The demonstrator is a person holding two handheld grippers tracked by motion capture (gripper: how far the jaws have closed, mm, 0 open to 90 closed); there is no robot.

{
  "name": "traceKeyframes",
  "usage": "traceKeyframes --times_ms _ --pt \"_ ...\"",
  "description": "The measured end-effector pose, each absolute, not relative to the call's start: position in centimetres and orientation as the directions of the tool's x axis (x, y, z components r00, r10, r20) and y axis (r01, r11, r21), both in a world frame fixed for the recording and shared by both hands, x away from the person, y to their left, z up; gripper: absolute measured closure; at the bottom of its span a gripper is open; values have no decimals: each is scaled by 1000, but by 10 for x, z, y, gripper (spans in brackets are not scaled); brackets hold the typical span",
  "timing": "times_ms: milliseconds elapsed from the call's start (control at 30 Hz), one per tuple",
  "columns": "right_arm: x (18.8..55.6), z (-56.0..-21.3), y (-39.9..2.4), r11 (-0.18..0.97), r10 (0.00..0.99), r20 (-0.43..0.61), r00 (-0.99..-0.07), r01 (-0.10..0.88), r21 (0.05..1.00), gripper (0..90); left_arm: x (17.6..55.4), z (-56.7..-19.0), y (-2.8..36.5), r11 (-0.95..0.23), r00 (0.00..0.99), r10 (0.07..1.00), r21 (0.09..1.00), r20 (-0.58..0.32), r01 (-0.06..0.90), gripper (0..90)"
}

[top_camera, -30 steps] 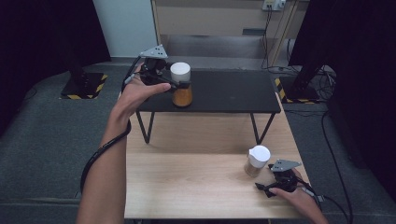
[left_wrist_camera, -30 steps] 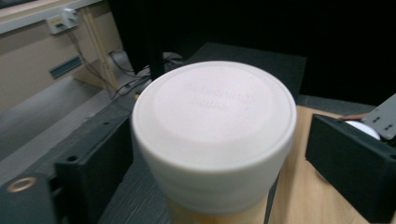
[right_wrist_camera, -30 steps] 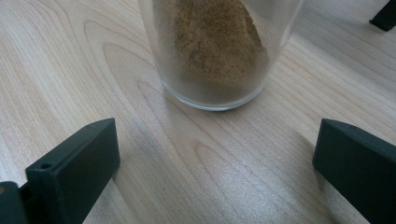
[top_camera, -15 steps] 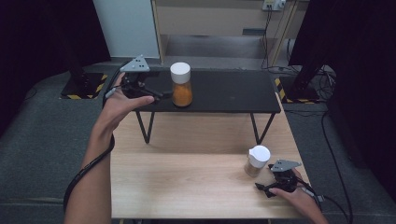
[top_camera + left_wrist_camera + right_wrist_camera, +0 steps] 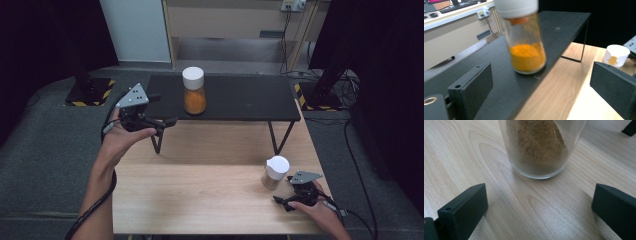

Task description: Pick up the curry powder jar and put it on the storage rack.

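A glass jar of orange powder [image 5: 194,92] with a white lid stands upright on the black shelf [image 5: 240,97]. My left gripper [image 5: 159,114] hovers off the shelf's left end, open and holding nothing. In the left gripper view the orange jar [image 5: 526,50] stands ahead of the wide-open left gripper [image 5: 541,87], clear of both jaws. A second white-lidded jar of brown powder [image 5: 276,172] sits on the wooden table [image 5: 200,190] at the right. My right gripper [image 5: 285,195] rests just in front of it, open. The right gripper view has the brown jar [image 5: 539,147] beyond the right gripper [image 5: 539,207], untouched.
The black shelf stands on thin metal legs [image 5: 278,137] at the wooden table's far edge. Grey floor lies left of the table, below my left hand. A cabinet [image 5: 225,20] stands behind the shelf. The brown jar [image 5: 616,55] appears far right in the left gripper view.
My left hand has drawn back from the orange jar, moving left, toward the person and lower. The jar stays standing on the shelf. The right hand has not moved.
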State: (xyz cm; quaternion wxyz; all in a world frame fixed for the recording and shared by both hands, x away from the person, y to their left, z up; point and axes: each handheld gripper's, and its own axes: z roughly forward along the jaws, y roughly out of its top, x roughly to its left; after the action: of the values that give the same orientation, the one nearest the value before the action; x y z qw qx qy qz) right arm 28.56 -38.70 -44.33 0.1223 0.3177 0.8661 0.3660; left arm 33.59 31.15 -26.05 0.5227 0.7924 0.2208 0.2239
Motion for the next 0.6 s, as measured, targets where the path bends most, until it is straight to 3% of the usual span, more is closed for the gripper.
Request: traceKeyframes --times_ms 600 --pt "285 -443 -387 530 641 21 -768 461 712 12 314 -328 279 -383 843 535 907 62 177 39"
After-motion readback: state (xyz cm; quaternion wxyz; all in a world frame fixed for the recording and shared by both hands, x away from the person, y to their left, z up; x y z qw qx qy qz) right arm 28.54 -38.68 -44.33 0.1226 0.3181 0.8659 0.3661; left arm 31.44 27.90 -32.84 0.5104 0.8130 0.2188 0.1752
